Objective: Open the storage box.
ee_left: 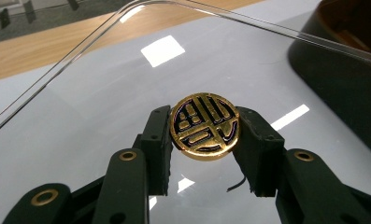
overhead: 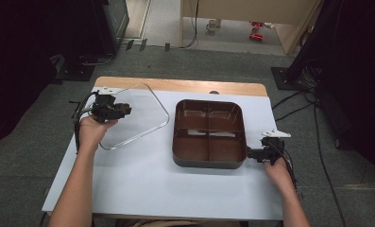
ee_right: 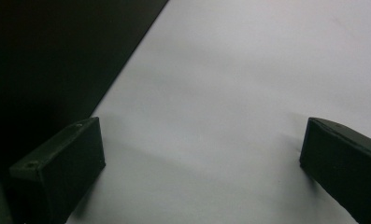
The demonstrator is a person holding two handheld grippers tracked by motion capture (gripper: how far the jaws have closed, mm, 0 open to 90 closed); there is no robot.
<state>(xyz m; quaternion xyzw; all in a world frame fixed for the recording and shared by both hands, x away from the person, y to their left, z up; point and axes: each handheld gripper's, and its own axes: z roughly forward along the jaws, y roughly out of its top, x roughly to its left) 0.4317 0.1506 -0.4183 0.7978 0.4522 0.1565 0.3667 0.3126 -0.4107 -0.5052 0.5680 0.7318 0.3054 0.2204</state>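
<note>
A clear plastic lid [overhead: 133, 116] lies on the white table left of a dark brown tray [overhead: 208, 161] with several compartments. A round gold knob [ee_left: 205, 126] with a black pattern sits in the lid's middle, and my left gripper [ee_left: 205, 140] is shut on it from both sides. In the high view the left gripper [overhead: 121, 110] reaches over the lid from its left edge. My right gripper [overhead: 249, 153] rests by the tray's near right corner. In the right gripper view its black jaws stand wide apart over bare table, with the tray's dark wall [ee_right: 47, 60] at the left.
The white sheet [overhead: 166, 189] covers a wooden table whose far edge [overhead: 185, 86] shows bare. The tray's dark rim [ee_left: 342, 74] lies close to the right of the lid. Cables and stands sit on the floor around the table.
</note>
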